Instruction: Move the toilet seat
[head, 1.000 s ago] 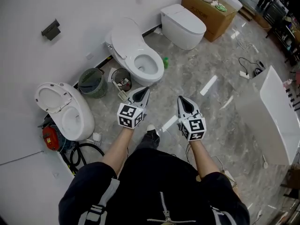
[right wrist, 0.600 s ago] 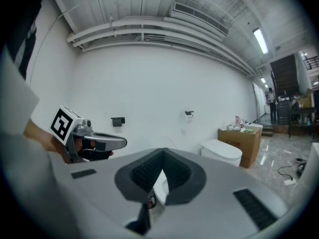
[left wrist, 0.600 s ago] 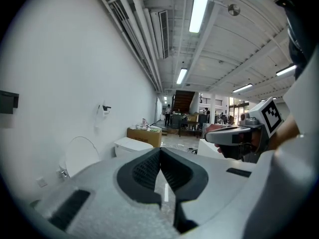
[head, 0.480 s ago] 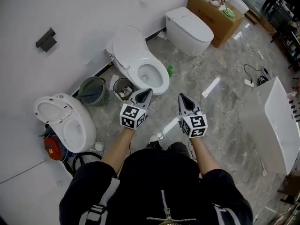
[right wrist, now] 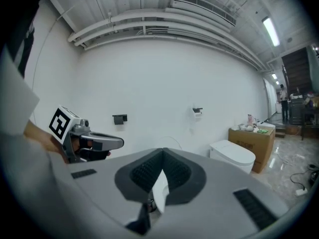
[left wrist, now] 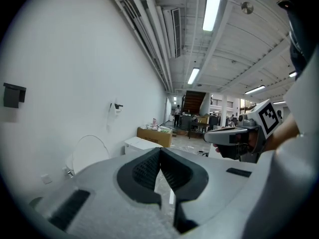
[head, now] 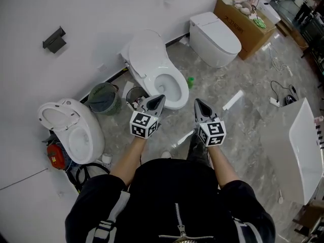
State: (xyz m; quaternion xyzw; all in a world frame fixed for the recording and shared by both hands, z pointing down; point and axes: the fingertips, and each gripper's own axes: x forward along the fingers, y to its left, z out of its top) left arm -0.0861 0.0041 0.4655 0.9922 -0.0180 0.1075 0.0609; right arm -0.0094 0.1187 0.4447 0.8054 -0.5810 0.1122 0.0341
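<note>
Middle toilet stands at the wall edge of the floor, lid tipped up; the toilet seat appears to lie flat on its rim. Rigid, smooth plastic, hinged at the back and probably light, so best hooked under the front lip. Left hand-held gripper and right hand-held gripper hover just short, both pressed together, empty.

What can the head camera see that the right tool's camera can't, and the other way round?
Only the head view shows the green basket and the leftmost toilet, sitting low by the wall. Only the right gripper view shows the ceiling pipes and a long ceiling light. Both show the closed toilet, the cardboard box beside it, and the left tool, which is shut with nothing in it.
</note>
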